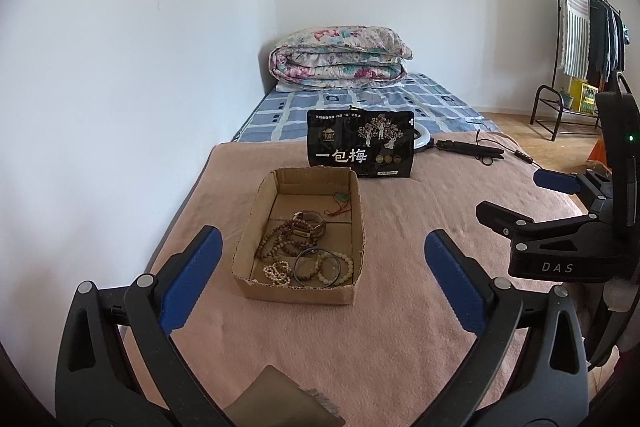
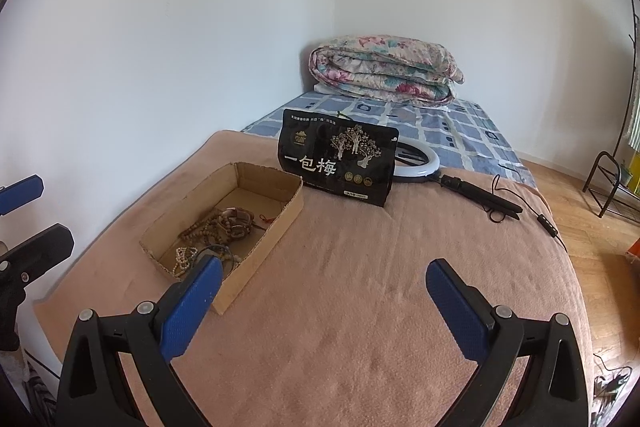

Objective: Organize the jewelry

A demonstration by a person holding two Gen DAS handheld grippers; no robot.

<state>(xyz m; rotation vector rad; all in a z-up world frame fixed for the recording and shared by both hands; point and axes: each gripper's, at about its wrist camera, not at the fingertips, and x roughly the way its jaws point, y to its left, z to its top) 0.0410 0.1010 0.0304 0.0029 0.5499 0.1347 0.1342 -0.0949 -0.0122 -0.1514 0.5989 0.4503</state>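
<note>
Jewelry (image 1: 304, 247) all in box (image 1: 256, 203), frame centre in left view, left of centre in right view; heaped, strands overlapping. None seen on blanket (image 1: 400, 227).

Left gripper (image 1: 323, 279): jaws wide apart, holding nothing, box between fingers in view.
Right gripper (image 2: 323, 301): jaws wide apart, holding nothing, box at upper left of its view.

Scene fits pieces already gathered, or pile awaiting sorting; can't tell which.

If you pick: take top loop only, pinch single strand, lift slow so tangles don't drag neighbours. Steady box wall with other claw.
</note>
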